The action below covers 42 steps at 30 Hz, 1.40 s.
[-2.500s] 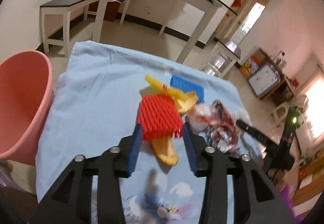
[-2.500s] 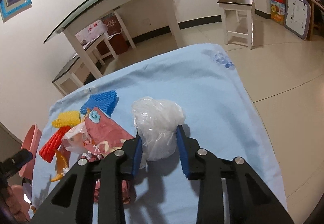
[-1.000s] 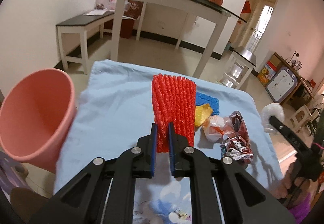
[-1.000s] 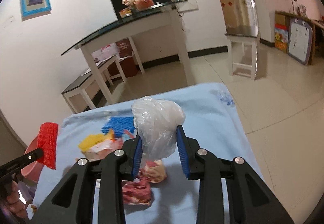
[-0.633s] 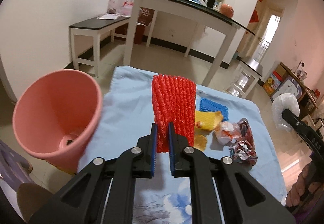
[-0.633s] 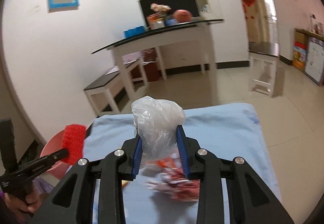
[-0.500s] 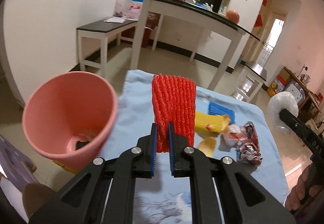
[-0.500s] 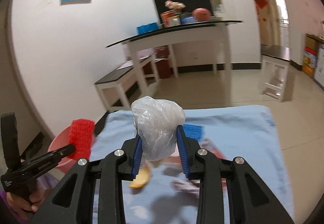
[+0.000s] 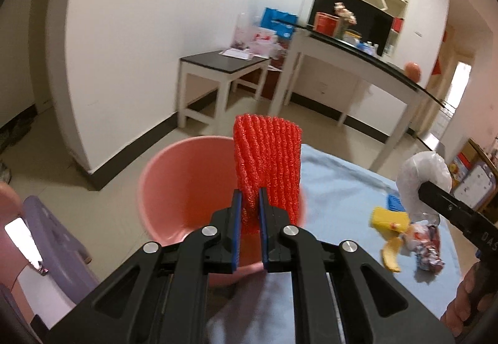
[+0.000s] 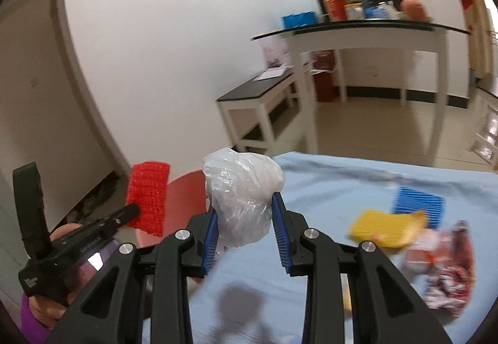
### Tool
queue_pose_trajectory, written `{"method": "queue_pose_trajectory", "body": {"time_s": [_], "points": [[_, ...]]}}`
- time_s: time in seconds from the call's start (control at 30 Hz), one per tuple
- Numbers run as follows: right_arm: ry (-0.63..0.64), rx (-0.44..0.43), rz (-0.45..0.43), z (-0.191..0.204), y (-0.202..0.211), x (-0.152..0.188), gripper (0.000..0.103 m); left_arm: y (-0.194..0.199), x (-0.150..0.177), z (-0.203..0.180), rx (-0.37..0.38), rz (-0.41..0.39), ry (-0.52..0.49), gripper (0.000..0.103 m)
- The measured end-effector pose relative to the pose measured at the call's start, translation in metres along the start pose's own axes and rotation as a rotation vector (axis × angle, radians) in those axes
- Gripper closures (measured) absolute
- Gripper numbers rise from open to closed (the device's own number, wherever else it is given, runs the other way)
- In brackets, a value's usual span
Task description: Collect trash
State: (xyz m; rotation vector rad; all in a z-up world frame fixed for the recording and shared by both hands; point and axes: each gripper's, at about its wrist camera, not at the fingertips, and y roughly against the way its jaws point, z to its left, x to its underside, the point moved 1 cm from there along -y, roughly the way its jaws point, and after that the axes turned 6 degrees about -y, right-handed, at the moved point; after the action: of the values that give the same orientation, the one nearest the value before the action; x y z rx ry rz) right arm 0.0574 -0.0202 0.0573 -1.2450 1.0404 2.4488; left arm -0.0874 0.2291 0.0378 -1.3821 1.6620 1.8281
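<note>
My left gripper (image 9: 249, 213) is shut on a red foam net (image 9: 267, 157) and holds it upright in front of the pink bin (image 9: 183, 182). The net also shows in the right wrist view (image 10: 147, 193), over the bin's rim (image 10: 183, 188). My right gripper (image 10: 244, 229) is shut on a crumpled white plastic bag (image 10: 242, 197), held above the blue cloth (image 10: 342, 182); the bag also shows at the right of the left wrist view (image 9: 423, 179). Other trash lies on the cloth: a yellow foam net (image 10: 382, 227), a blue foam net (image 10: 418, 207), a red wrapper (image 10: 448, 272).
The pink bin stands at the left edge of the cloth-covered table. A purple stool (image 9: 53, 238) is beside the bin. A white bench (image 9: 224, 79) and a glass-topped table (image 9: 367, 64) stand behind by the wall. A banana peel (image 9: 390, 257) lies near the wrapper.
Both grippers have swung left toward the pink bin, which is now right behind the red net. The bag has moved left with the right gripper, away from the trash pile.
</note>
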Motion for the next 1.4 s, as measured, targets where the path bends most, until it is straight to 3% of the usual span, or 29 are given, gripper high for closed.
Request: {"method": "queue_pose_trajectory", "body": {"time_s": [0.33, 0.53, 0.67, 1.13, 1.4], "points": [[-0.007, -0.112, 0.16, 0.055, -0.082, 0.016, 0.07, -0.029, 0.017, 0.038, -0.03, 0.071, 0.029, 0.093], [-0.007, -0.128, 0.226, 0.062, -0.113, 0.026, 0.059, -0.041, 0.021, 0.053, -0.005, 0.098, 0.059, 0.09], [-0.003, -0.113, 0.244, 0.062, -0.125, 0.029, 0.052, -0.049, 0.022, 0.06, 0.035, 0.116, 0.094, 0.08], [0.019, -0.095, 0.225, 0.055, -0.104, 0.033, 0.049, -0.041, 0.023, 0.062, 0.124, 0.103, 0.17, 0.077], [0.046, -0.069, 0.188, 0.05, -0.063, 0.038, 0.046, -0.024, 0.027, 0.028, 0.167, 0.067, 0.082, 0.077]]}}
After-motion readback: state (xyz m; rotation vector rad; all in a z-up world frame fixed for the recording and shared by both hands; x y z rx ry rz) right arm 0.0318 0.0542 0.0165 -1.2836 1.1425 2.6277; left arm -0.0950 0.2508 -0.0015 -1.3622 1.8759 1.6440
